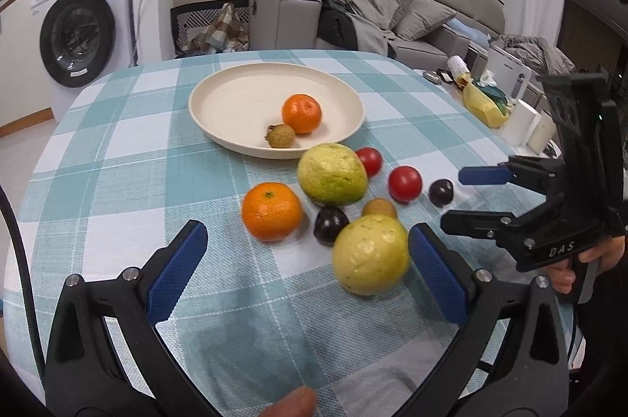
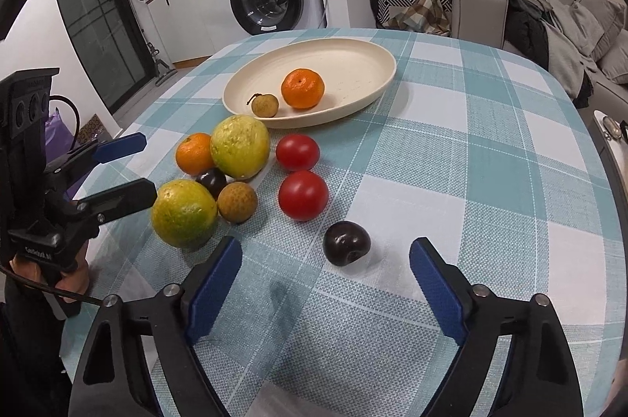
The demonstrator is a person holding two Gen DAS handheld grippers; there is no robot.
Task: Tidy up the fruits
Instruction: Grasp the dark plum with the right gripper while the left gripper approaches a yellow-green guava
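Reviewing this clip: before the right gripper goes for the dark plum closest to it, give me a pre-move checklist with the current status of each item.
1. Right gripper open and empty: ok.
2. Dark plum lies ahead of the open fingers, slightly left of centre: ok.
3. Plum stands apart from the nearest tomato, with room for the fingers: ok.
4. Left gripper open and holding nothing, though its right finger is close to a yellow-green fruit: ok.
5. Plate has bare space beside the orange and longan: ok.
6. Plum firmness or slipperiness: cannot tell.

"DAS" on right tongs (image 1: 467,197)
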